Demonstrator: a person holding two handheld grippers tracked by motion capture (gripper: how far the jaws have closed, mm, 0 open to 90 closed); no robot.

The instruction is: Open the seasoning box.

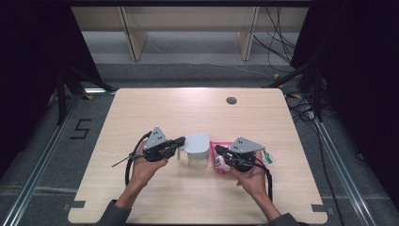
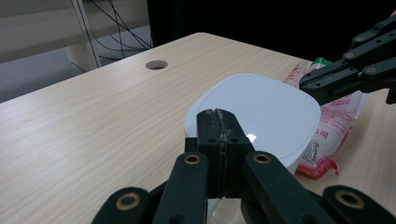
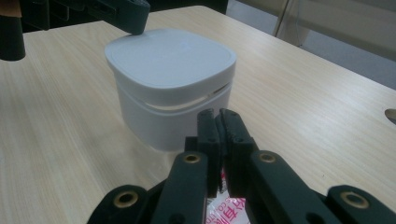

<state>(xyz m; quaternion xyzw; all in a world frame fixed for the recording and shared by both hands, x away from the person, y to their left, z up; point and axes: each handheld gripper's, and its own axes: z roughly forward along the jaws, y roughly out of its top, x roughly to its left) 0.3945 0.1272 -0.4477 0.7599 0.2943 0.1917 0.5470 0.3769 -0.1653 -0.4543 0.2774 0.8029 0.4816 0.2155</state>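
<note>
A white square container [image 1: 197, 147] with a lid stands mid-table. My left gripper [image 1: 180, 143] is shut, and its tips rest on the lid's near edge [image 2: 219, 122]; nothing shows between the jaws. A pink and white packet [image 1: 220, 165] with a green end lies flat just right of the container [image 2: 261, 112]. My right gripper [image 1: 219, 151] is shut on that packet's edge, and the printed film [image 3: 224, 207] shows between its jaws [image 3: 217, 116]. The container [image 3: 168, 70] stands right in front of it, with the left gripper's tip on the far corner of the lid.
The wooden table [image 1: 188, 108] has a cable hole [image 1: 231, 100] at the back right. Bare wood lies behind and in front of the container. Beyond the table are grey floor, shelf legs and loose cables.
</note>
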